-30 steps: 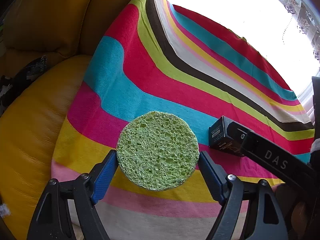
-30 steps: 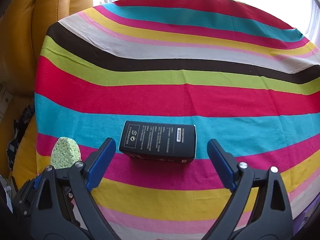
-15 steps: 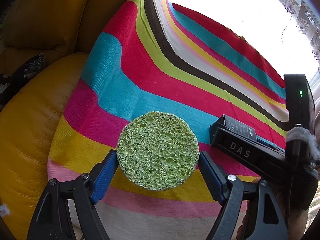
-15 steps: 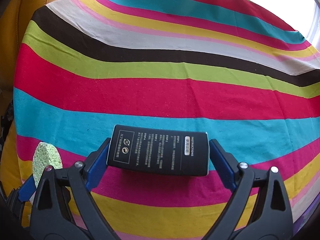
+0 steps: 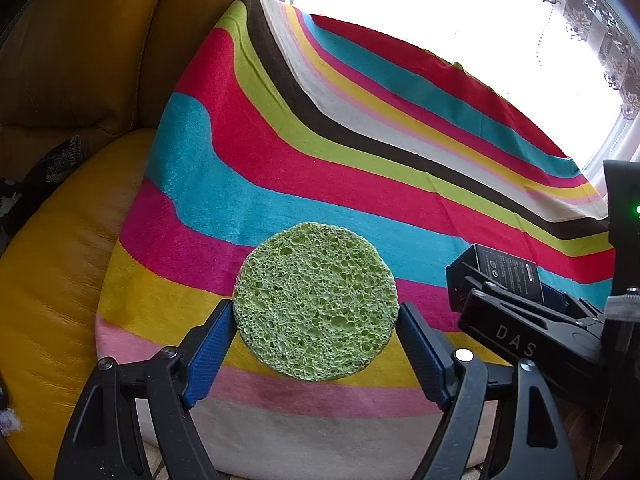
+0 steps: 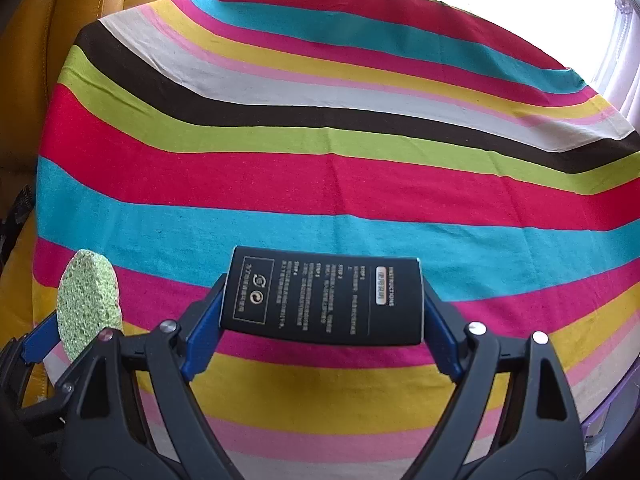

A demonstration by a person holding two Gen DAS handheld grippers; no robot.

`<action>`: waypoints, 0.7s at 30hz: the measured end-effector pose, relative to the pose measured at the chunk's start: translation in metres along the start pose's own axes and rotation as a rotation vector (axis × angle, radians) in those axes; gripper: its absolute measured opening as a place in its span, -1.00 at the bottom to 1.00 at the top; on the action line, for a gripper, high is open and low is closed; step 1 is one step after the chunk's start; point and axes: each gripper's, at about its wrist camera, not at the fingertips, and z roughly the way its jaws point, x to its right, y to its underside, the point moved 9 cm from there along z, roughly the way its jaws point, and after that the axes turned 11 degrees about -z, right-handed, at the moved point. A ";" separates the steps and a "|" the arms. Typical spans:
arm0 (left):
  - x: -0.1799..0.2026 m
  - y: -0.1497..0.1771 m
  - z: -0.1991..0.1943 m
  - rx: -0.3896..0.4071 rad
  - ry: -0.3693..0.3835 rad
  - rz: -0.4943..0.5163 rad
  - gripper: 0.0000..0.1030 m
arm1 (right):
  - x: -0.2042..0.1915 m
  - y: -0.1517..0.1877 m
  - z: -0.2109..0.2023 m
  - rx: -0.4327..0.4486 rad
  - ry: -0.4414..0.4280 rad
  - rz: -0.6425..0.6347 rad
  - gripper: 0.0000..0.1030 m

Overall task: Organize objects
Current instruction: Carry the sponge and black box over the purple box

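Above the striped cloth [image 6: 320, 184], the right gripper [image 6: 320, 312], its jaws having just closed in, clamps the black box [image 6: 322, 296]; the left gripper [image 5: 316, 320] pinches the green sponge [image 5: 316, 306] just left of the box. The soft sponge could squirm loose.

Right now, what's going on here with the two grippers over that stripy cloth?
A person is tidying with a gripper in each hand. The left gripper is clamped on a round green sponge, and the right gripper, which has just been closing, grips a black box by its ends. Both are held above the striped cloth.
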 end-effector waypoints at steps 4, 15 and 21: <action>0.008 0.006 -0.011 0.003 0.008 0.015 0.58 | 0.012 0.007 -0.018 0.020 0.006 0.021 0.71; 0.057 0.042 -0.043 -0.014 0.072 0.107 0.58 | 0.062 0.051 -0.067 0.034 0.036 0.077 0.71; 0.092 0.070 -0.053 -0.045 0.108 0.181 0.58 | 0.096 0.083 -0.091 0.022 0.058 0.115 0.71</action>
